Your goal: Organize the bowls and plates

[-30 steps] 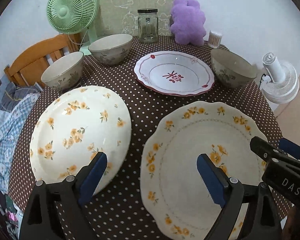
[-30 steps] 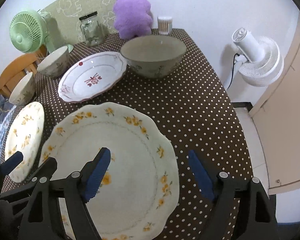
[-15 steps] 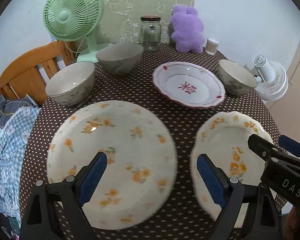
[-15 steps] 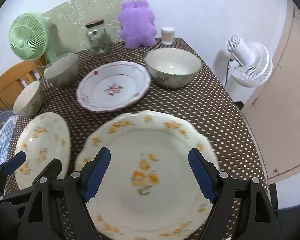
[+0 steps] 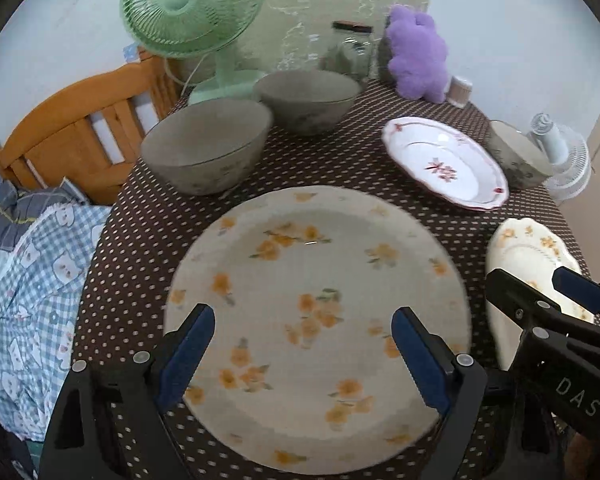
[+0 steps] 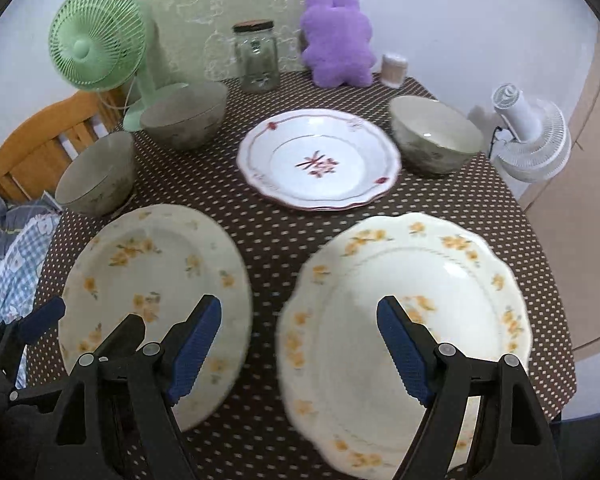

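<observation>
Plates first: you've got two cream ones w/ orange flower prints at the near edge. Round plate [image 5: 320, 320] sits on the left, smooth rim, glossy glaze; scalloped plate [image 6: 408, 320] sits on the right, wavy rim, a thin line ringing its well. They lie side by side, apart, dotted cloth showing between them. Behind them is a white plate [image 6: 320, 160] w/ red trim, a red motif at centre, and a wavy rim. Three grey-green bowls, glazed, faint leaf pattern outside: near bowl [image 5: 208, 148] and far bowl [image 5: 308, 100] on the left, close together, and right bowl [image 6: 436, 136] just right of the white plate.

Table [image 6: 268, 232] wears a brown cloth w/ small white dots. At the back stand a green fan [image 6: 98, 48], a glass jar [image 6: 256, 56] w/ dark lid, a fluffy purple toy [image 6: 338, 40] and a small tub [image 6: 394, 68]. Wooden chair [image 5: 80, 132] at left, w/ checked fabric [image 5: 28, 300] below it; white fan [image 6: 534, 140] off the right edge, against a pale wall.

Your left gripper [image 5: 304, 352] hangs over the round plate, jaws wide but easing inward, blue ribbed pads clear of it, nothing gripped. Your right gripper [image 6: 300, 344] has its jaws wide too, nothing held: the left pad hangs over the gap between the plates, the right pad over the scalloped one.
</observation>
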